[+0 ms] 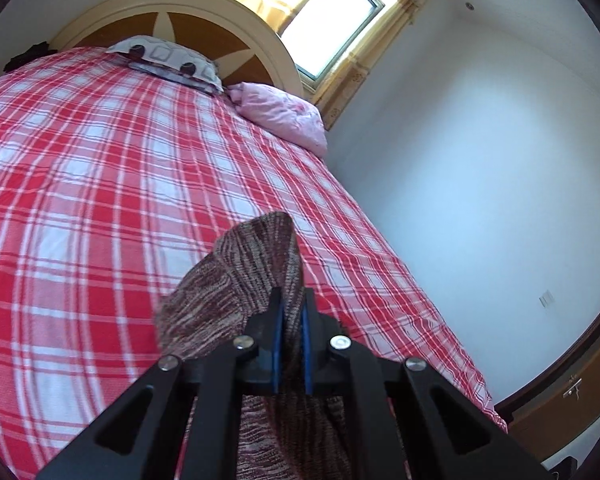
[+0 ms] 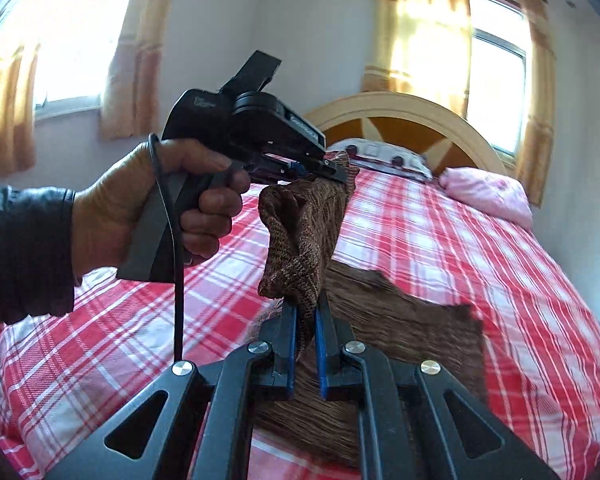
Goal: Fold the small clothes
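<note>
I see a mottled brown-and-cream knit garment (image 2: 300,236) over my red-and-white plaid bedsheet (image 1: 100,200). At one o'clock lies a pale pink quilt (image 1: 284,114); at twelve, a grey-and-white patterned pillow (image 1: 168,58) against the cream-and-brown headboard (image 1: 204,16). Golden-yellow curtains (image 2: 424,32), white walls (image 1: 480,160).

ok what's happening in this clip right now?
A person holds a gripper in each hand over a bed with a red plaid sheet. Both are pinched on the same brown knit garment: the left tool grips one part and the right tool another, so part of it hangs lifted between them. The rest of the garment lies on the sheet below. The left hand shows in the right wrist view. The fold isn't laid down yet.
</note>
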A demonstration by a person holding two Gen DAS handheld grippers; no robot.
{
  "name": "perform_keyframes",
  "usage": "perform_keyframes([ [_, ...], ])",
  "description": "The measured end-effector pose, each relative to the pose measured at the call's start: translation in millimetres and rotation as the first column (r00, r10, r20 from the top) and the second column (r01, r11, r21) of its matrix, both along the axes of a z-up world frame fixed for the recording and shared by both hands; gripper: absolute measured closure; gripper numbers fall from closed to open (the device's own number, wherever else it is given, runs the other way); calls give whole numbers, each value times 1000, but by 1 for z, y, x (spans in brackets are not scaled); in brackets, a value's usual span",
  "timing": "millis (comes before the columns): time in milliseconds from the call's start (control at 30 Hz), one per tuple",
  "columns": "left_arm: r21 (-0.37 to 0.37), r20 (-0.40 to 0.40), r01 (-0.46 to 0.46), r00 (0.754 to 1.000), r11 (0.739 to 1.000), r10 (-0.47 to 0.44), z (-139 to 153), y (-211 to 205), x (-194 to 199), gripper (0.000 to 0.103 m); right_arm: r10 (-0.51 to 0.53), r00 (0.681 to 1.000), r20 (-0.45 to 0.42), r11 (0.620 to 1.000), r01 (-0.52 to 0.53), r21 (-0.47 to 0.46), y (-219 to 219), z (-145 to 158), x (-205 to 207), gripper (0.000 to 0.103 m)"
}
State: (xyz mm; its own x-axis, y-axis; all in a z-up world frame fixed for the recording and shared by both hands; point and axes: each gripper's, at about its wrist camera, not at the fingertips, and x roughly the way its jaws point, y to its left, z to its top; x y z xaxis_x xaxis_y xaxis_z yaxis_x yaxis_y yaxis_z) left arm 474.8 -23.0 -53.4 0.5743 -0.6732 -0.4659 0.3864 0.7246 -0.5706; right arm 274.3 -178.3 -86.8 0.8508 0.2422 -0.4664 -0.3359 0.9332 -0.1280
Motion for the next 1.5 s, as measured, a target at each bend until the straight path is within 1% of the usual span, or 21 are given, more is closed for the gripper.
perform_keyframes([
  [100, 26, -11, 30, 999, 999, -30, -5, -33, 4, 95, -30, 999, -24, 999, 31, 39, -22, -3, 1, 96],
  [233, 38, -37, 66, 997, 997, -65, -13, -63, 9, 95, -72, 995, -68, 994, 77, 73, -56, -10, 3, 96],
  [367, 53, -66, 107, 992, 993, -104, -25, -94, 11, 95, -116, 986, -119, 987, 128, 99, -86, -22, 3, 96],
  [500, 82, -87, 145, 987, 986, -138, -36, -124, 10, 95, -146, 974, -174, 979, 167, 115, -112, -34, 1, 96],
  [533, 101, -93, 157, 985, 982, -148, -41, -134, 10, 95, -150, 971, -185, 977, 173, 120, -118, -36, 1, 96],
  [667, 141, -115, 179, 980, 974, -163, -53, -156, 5, 95, -167, 952, -257, 962, 214, 168, -140, -48, 3, 96],
  [833, 191, -122, 192, 978, 963, -171, -61, -178, 7, 95, -161, 933, -323, 949, 237, 210, -155, -58, 4, 96],
  [933, 229, -109, 211, 976, 950, -190, -64, -192, 5, 95, -159, 919, -362, 937, 256, 237, -163, -66, 2, 96],
  [1067, 278, -91, 210, 977, 937, -192, -61, -204, -4, 90, -164, 905, -393, 922, 282, 264, -175, -73, -3, 96],
  [1100, 289, -80, 210, 978, 934, -195, -58, -204, -7, 88, -166, 902, -398, 920, 288, 267, -178, -73, -4, 96],
  [1133, 311, -64, 208, 978, 927, -198, -54, -205, -12, 76, -164, 901, -402, 918, 289, 273, -181, -74, -5, 96],
  [1167, 346, -34, 193, 981, 918, -193, -48, -201, -21, 57, -156, 902, -403, 916, 284, 282, -184, -74, -7, 95],
  [1200, 359, -8, 178, 982, 916, -187, -45, -196, -26, 47, -163, 900, -405, 915, 291, 280, -187, -74, -10, 93],
  [1233, 370, 28, 156, 984, 916, -179, -40, -187, -34, 33, -182, 897, -404, 914, 306, 268, -190, -74, -12, 87],
  [1267, 382, 53, 144, 983, 913, -177, -38, -179, -42, 31, -198, 895, -399, 913, 317, 258, -193, -74, -13, 73],
  [1300, 396, 73, 137, 981, 908, -180, -36, -171, -48, 31, -222, 895, -386, 911, 332, 244, -196, -73, -16, 57],
  [1333, 414, 89, 131, 979, 901, -183, -36, -161, -56, 30, -247, 894, -373, 908, 348, 234, -199, -71, -19, 51],
  [1367, 449, 107, 110, 979, 887, -176, -38, -147, -66, 29, -274, 895, -352, 902, 366, 230, -204, -67, -22, 48],
  [1433, 492, 126, 76, 980, 867, -157, -45, -129, -79, 29, -291, 905, -310, 893, 373, 250, -208, -57, -26, 48],
  [1467, 500, 125, 73, 980, 863, -156, -50, -120, -84, 28, -287, 914, -287, 892, 364, 267, -208, -50, -26, 48],
  [1500, 511, 121, 67, 981, 857, -149, -55, -116, -87, 28, -257, 930, -262, 901, 329, 283, -204, -42, -22, 48],
])
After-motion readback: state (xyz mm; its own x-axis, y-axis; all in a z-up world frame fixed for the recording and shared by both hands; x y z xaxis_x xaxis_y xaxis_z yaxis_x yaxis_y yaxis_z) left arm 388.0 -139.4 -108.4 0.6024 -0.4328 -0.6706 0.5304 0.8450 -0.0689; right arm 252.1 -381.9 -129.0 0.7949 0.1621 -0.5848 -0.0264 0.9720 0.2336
